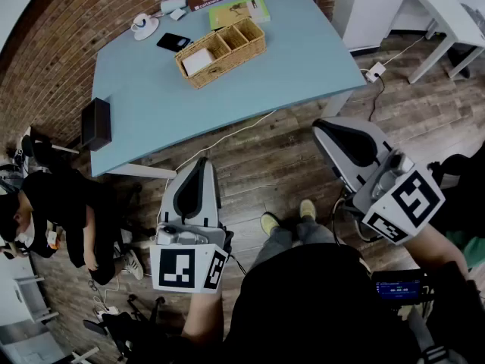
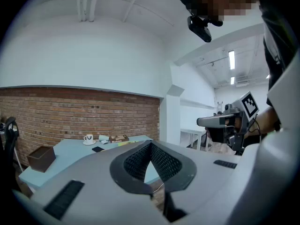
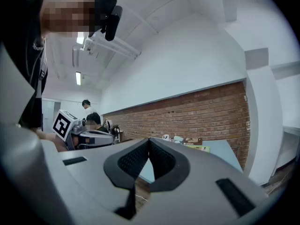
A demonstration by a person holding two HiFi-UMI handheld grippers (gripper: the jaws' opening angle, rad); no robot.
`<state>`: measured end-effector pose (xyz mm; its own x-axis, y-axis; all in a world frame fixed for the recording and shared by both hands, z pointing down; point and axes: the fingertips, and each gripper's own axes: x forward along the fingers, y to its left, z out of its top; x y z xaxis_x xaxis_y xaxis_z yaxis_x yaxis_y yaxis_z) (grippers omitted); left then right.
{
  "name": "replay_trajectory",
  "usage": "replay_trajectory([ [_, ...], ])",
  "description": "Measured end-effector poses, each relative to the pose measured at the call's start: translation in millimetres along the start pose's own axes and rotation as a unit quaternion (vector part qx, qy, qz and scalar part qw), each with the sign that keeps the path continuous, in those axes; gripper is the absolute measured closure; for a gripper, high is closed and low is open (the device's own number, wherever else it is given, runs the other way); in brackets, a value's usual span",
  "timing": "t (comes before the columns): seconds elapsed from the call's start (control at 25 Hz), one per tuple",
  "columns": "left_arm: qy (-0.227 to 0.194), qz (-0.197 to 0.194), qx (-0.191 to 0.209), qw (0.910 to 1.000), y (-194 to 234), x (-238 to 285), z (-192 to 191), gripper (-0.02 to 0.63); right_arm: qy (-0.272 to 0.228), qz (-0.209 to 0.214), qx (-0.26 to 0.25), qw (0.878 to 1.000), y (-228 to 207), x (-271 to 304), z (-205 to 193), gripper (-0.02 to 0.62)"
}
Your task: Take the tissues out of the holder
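Now, head view: one three-compartment wicker holder (image 1: pixel 220 51) on blue table (image 1: pixel 303 59), one tissue stack (image 1: pixel 198 61) in its end compartment; left gripper (image 1: pixel 198 165), right gripper (image 1: pixel 326 131) well apart from it | left gripper view: jaws together, empty | right gripper view: jaws together, empty

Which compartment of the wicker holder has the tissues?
The left-end compartment in the head view: white tissues lie in it, while the other two look empty.
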<state>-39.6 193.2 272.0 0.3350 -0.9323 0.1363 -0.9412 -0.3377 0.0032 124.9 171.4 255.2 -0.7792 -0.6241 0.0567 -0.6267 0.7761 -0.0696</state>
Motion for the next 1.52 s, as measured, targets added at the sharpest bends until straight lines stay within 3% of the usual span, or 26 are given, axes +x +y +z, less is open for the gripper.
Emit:
replay_trajectory([
  [0.76, -0.024, -0.008, 0.009, 0.9996, 20, -30, 13, 0.604, -0.002, -0.009, 0.023, 1.000, 26, 17, 9, 0.601],
  [1.04, -0.026, -0.013, 0.023, 0.9993, 38, -50, 8, 0.603, 0.004, -0.002, -0.001, 1.000, 54, 35, 5, 0.601],
  [1.52, -0.027, -0.029, 0.033, 0.9987, 23, -19, 20, 0.603, 0.003, -0.010, 0.001, 1.000, 24, 35, 12, 0.601],
])
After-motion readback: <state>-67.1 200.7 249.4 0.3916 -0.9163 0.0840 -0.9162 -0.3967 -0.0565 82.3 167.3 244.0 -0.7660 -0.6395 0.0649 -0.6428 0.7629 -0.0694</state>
